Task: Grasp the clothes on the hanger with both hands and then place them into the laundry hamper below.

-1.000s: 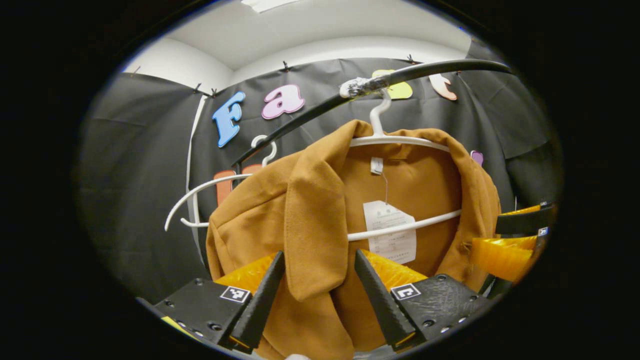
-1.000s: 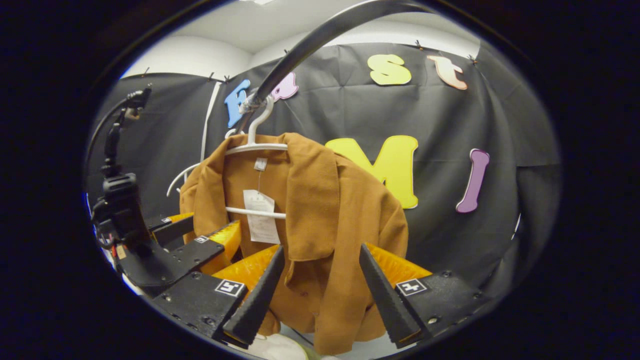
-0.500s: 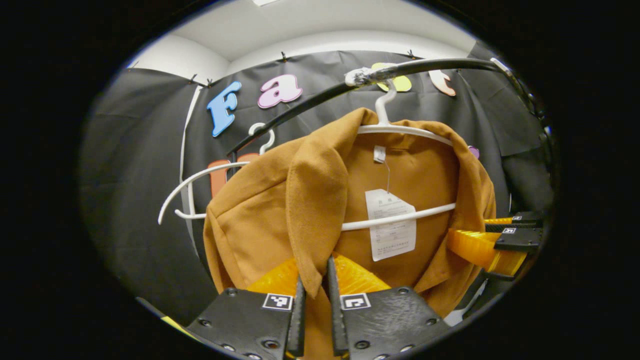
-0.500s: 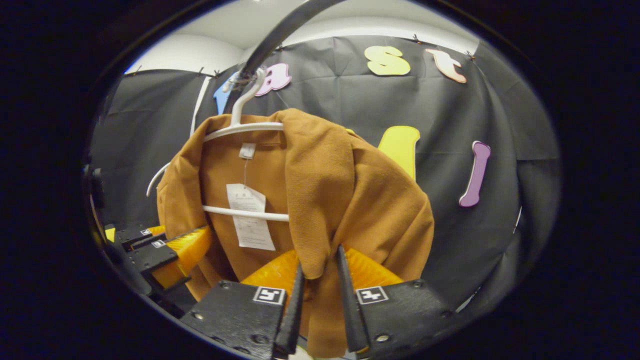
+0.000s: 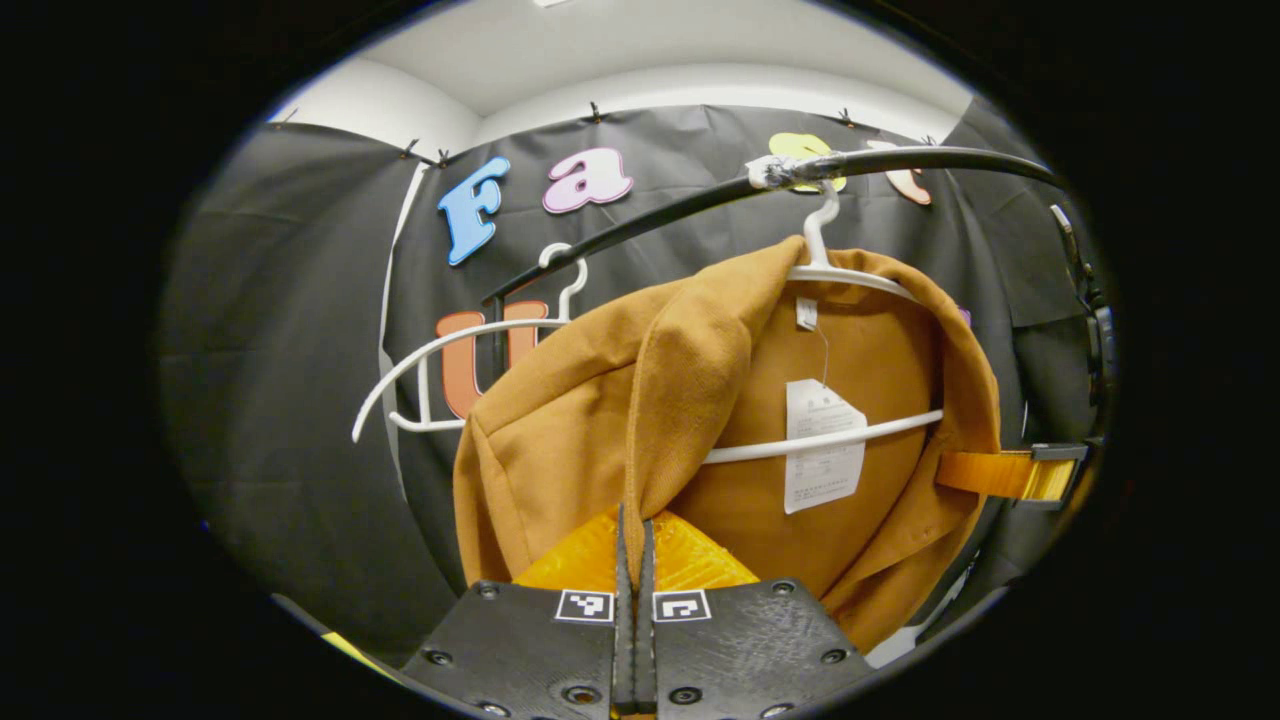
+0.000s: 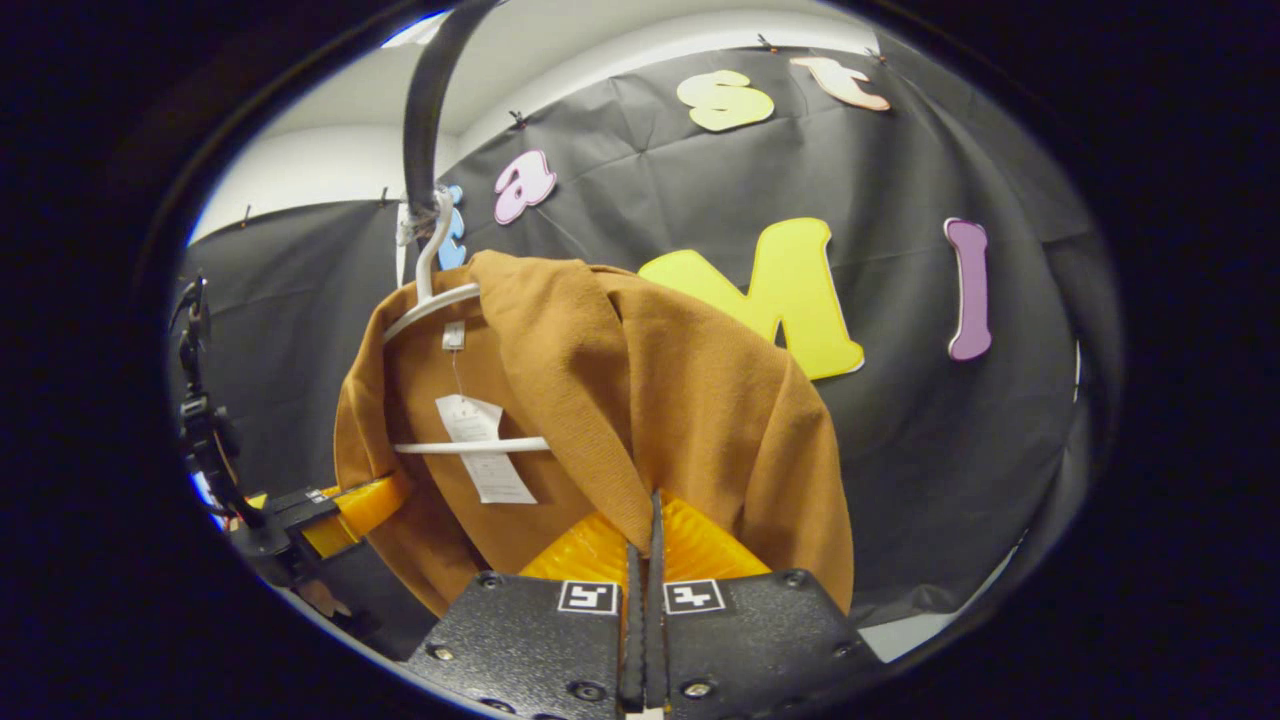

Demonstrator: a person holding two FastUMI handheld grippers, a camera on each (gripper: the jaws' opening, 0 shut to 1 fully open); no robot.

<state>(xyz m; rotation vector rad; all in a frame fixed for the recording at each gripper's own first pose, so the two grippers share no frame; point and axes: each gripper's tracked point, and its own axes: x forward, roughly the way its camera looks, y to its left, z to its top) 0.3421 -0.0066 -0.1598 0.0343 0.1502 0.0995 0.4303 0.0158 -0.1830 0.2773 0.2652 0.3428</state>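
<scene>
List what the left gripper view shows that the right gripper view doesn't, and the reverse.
Left gripper view alone: a second, bare hanger on the rail, beside the jacket.
Right gripper view alone: the jacket's outer right shoulder.
Both: the jacket's hanger, its paper tag, and each gripper shut on a lapel, left gripper, right gripper.

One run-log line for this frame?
left gripper: shut on jacket lapel | right gripper: shut on other lapel | brown jacket: on white hanger | hamper: unseen

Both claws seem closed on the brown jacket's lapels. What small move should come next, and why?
Probably lift both a little: the left claw and right claw pinch the jacket, which hangs on the white hanger.
</scene>
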